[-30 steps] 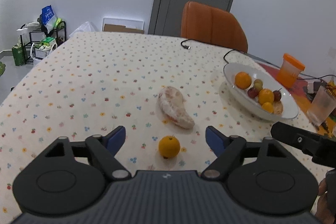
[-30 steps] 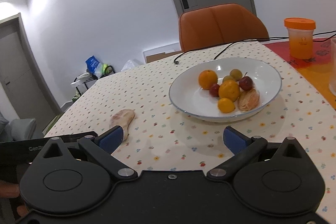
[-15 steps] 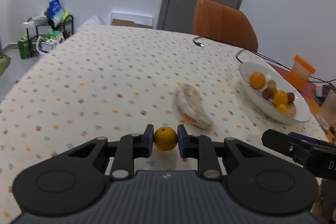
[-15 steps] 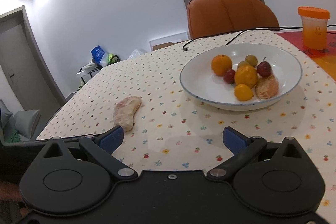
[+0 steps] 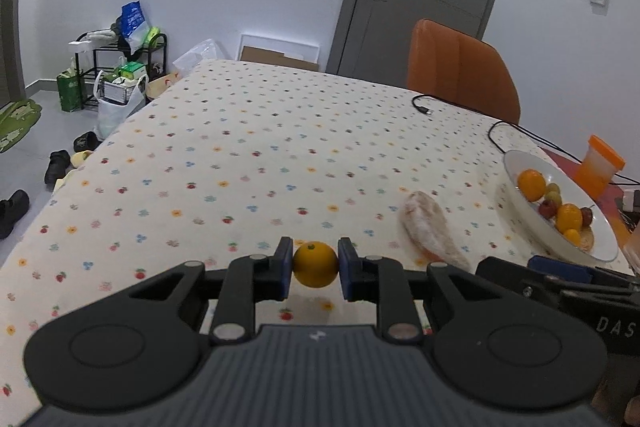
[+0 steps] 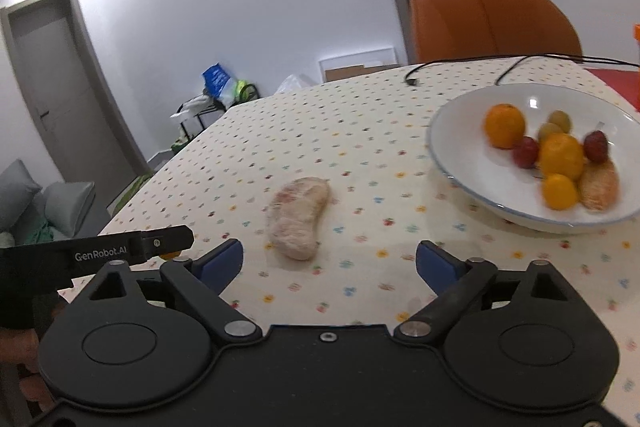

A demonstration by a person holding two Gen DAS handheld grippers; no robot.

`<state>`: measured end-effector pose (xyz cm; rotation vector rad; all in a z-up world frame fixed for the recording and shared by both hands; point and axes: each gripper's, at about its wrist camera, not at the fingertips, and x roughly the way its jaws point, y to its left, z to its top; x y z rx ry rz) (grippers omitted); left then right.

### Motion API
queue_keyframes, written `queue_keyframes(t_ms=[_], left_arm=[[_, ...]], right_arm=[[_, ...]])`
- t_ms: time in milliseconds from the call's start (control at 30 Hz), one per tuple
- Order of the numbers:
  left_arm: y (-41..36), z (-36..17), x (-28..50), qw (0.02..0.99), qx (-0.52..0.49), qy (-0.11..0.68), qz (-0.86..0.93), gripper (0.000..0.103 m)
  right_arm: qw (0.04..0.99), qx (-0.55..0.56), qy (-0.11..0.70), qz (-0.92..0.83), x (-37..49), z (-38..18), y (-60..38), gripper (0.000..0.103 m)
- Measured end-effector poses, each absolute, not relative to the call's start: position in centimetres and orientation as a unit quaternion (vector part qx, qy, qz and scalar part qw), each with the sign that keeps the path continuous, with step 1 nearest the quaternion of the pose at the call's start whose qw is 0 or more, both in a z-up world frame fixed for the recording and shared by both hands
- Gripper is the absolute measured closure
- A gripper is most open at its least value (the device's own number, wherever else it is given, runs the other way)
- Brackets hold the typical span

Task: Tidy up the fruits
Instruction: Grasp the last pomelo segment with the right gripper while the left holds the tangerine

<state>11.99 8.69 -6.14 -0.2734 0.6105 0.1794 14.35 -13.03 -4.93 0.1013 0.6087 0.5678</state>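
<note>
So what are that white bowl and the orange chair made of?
The bowl looks like glazed ceramic: glossy white, with a bright glint of light and a thin blue rim. The chair looks like smooth leather or imitation leather: soft sheen and a stitched seam down the padded back. Which one, I can't tell.

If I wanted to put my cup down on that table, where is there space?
The flowered tablecloth is bare from the pale peeled fruit segment across to the side nearest the shoe rack. It is crowded by the white bowl of fruit, with the cables and orange-lidded jar behind it.
</note>
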Motion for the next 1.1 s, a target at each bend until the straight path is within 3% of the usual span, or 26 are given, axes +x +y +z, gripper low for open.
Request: queue_keyframes(t_ms=[133, 767, 867, 900, 967, 1100], left_arm=[[9.8, -6.1, 11.8, 0.94, -0.137, 0.296, 0.098, 0.081], [13.3, -5.8, 11.9, 0.935, -0.15, 0.29, 0.137, 0.081], [13.0, -5.7, 12.1, 0.936, -0.149, 0.289, 0.136, 0.081], [12.9, -5.6, 12.1, 0.936, -0.149, 0.288, 0.135, 0.081], [12.7, -5.5, 12.1, 0.937, -0.148, 0.284, 0.136, 0.081], [12.0, -4.9, 12.5, 0.941, -0.144, 0.279, 0.127, 0.081]], right_arm=[[0.908, 0.04, 0.301, 0.287, 14.8, -4.9, -11.6, 0.019], [0.902, 0.009, 0.32, 0.288, 17.5, -5.7, -5.6, 0.027], [0.904, -0.001, 0.317, 0.286, 18.1, -5.8, -5.0, 0.034], [0.905, -0.004, 0.316, 0.283, 18.3, -5.7, -4.9, 0.041], [0.909, -0.009, 0.314, 0.276, 18.5, -5.7, -4.8, 0.067], [0.902, -0.004, 0.313, 0.297, 18.5, -5.6, -5.5, 0.068]])
